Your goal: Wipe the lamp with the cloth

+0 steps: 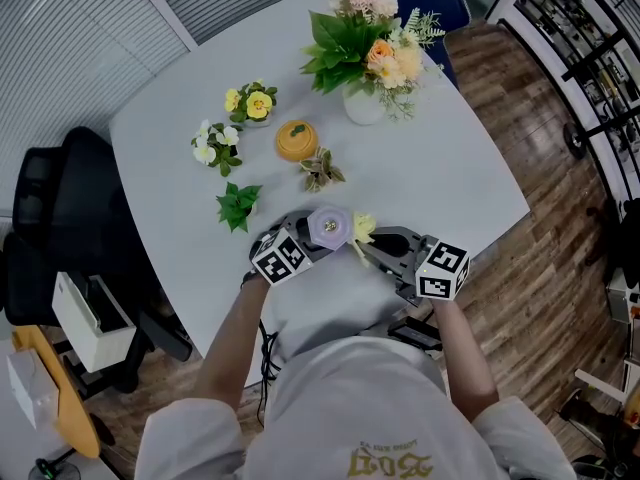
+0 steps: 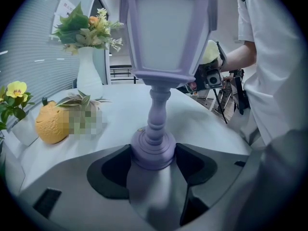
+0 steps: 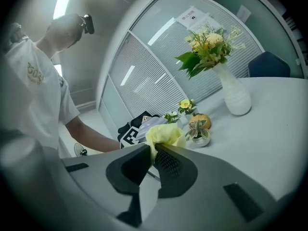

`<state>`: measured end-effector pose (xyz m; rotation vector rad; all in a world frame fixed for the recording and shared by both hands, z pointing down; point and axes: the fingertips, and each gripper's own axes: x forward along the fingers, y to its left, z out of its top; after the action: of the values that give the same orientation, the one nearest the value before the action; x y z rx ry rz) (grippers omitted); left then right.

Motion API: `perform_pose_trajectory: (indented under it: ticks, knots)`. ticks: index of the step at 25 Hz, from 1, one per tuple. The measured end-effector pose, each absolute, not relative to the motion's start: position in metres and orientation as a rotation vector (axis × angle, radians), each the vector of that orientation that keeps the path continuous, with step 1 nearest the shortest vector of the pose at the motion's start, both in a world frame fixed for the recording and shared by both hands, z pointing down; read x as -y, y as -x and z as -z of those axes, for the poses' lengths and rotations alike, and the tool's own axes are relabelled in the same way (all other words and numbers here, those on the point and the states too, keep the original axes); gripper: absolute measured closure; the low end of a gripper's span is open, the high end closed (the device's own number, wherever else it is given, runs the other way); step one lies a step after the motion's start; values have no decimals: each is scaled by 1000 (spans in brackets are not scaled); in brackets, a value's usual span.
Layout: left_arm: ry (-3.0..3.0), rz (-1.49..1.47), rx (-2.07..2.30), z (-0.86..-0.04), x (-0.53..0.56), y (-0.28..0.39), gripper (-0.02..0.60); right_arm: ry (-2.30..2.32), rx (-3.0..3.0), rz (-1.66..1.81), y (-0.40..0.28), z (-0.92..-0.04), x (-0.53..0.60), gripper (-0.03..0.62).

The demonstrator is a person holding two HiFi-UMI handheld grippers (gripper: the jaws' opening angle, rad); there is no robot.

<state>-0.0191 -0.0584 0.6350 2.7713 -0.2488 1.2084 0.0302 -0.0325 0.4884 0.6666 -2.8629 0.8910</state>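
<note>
- Pale lilac lantern-shaped lamp (image 2: 163, 57) with a turned stem and a round base: upright at the near edge of the worktop, in front of the person's body.
- Left gripper (image 2: 153, 153), grey with a marker cube: fingers closed on the lamp's round base, one on each side.
- Right gripper (image 3: 153, 153), grey with a marker cube: fingers clamped on the cloth, which bunches out beyond their tips.
- Crumpled pale yellow cloth (image 3: 166, 134): held up at the right side of the lamp's head, just beside it; contact cannot be told.
- White worktop (image 1: 440, 168) with rounded corners, on a wood-plank floor.
- White vase of pink, orange and green flowers (image 1: 363, 103): far side of the worktop, right of centre.
- Orange fruit-shaped ornament (image 1: 297, 140): middle of the worktop, beyond the lamp.
- Small variegated leafy plant (image 1: 321, 171): just near-right of the ornament.
- Small yellow-flowered plant (image 1: 252, 103): far left of the ornament.
- Small white-flowered plant (image 1: 215, 148): left of the ornament.
- Small green-leaved plant (image 1: 237, 206): near left, beside the left gripper.
- Black office chair (image 1: 60, 218): on the floor, left of the worktop.
</note>
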Motion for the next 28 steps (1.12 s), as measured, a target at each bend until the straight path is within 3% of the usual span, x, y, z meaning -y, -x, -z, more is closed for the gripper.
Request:
perform_pose_trajectory:
  ticks: [28]
  knots:
    - [-2766,-1200,267,-634,58,19,288,-518,2873,-926,-11,-486,14,559]
